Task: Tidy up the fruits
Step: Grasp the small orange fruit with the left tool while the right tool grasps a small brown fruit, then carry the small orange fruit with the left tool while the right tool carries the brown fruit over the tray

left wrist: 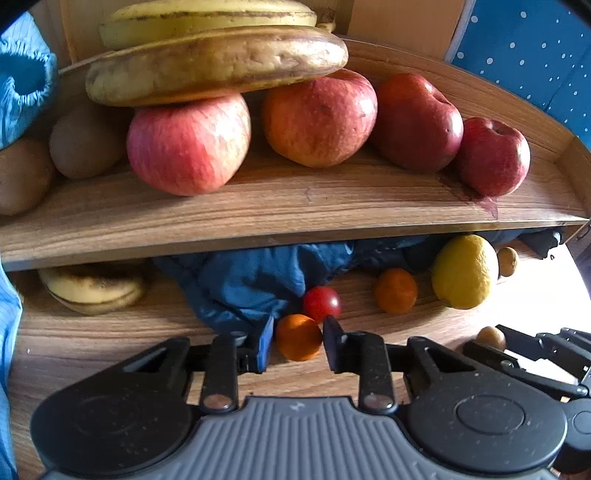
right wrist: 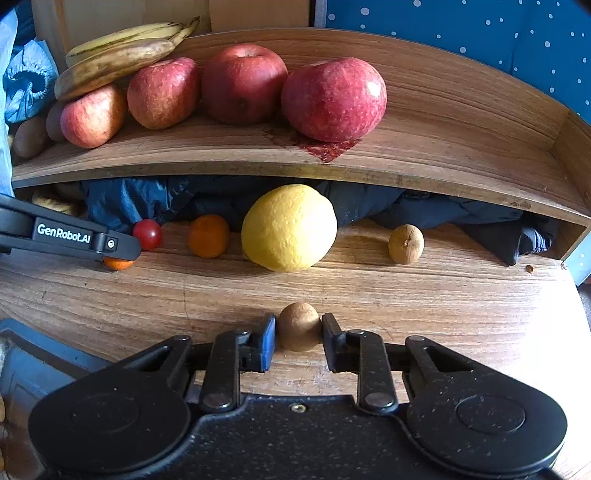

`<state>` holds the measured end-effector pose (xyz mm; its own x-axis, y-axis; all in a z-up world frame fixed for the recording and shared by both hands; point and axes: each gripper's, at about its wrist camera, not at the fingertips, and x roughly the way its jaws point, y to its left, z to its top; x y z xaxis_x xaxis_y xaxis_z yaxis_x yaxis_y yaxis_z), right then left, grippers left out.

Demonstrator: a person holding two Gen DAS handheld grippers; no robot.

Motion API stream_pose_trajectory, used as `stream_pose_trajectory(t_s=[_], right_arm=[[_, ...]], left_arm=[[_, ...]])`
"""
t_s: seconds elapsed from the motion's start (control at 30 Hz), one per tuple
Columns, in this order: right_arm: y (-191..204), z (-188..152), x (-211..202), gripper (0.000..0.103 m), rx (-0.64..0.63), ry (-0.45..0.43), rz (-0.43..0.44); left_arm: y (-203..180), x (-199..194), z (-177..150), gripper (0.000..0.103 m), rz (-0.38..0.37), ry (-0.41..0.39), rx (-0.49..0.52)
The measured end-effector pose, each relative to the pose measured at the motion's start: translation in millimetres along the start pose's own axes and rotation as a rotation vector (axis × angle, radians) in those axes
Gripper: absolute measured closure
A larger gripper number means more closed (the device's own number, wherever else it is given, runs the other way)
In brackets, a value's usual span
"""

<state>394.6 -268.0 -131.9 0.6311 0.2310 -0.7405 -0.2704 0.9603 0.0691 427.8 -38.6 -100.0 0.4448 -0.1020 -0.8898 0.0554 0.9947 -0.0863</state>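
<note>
In the left wrist view my left gripper (left wrist: 298, 334) is shut on a small orange tangerine (left wrist: 298, 338) that rests on the wooden tabletop (left wrist: 110, 350). The right wrist view shows my right gripper (right wrist: 298, 328) shut on a small brown round fruit (right wrist: 298, 326) on the same tabletop. Just behind the tangerine sits a cherry tomato (left wrist: 321, 303), with a second tangerine (left wrist: 395, 290) and a yellow lemon (left wrist: 464, 271) to its right. Another small brown fruit (right wrist: 405, 244) lies right of the lemon. On the shelf (right wrist: 461, 122) above are several red apples (right wrist: 334, 99), bananas (right wrist: 114, 62) and kiwis (left wrist: 86, 142).
Blue cloth (left wrist: 255, 280) is bunched under the shelf at the back. A banana (left wrist: 92, 290) lies under the shelf at the left. A blue sleeve (left wrist: 22, 85) hangs at the far left. A blue dotted wall (right wrist: 498, 33) stands behind the shelf.
</note>
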Motion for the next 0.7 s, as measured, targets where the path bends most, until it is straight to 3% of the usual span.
stream_pose_trajectory(t_s=[0.7], right_arm=[[34.7, -16.1, -25.8, 0.075, -0.051, -0.015, 0.088]], left_arm=[[-20.5, -15.6, -28.2, 0.073, -0.051, 0.033, 0.035]])
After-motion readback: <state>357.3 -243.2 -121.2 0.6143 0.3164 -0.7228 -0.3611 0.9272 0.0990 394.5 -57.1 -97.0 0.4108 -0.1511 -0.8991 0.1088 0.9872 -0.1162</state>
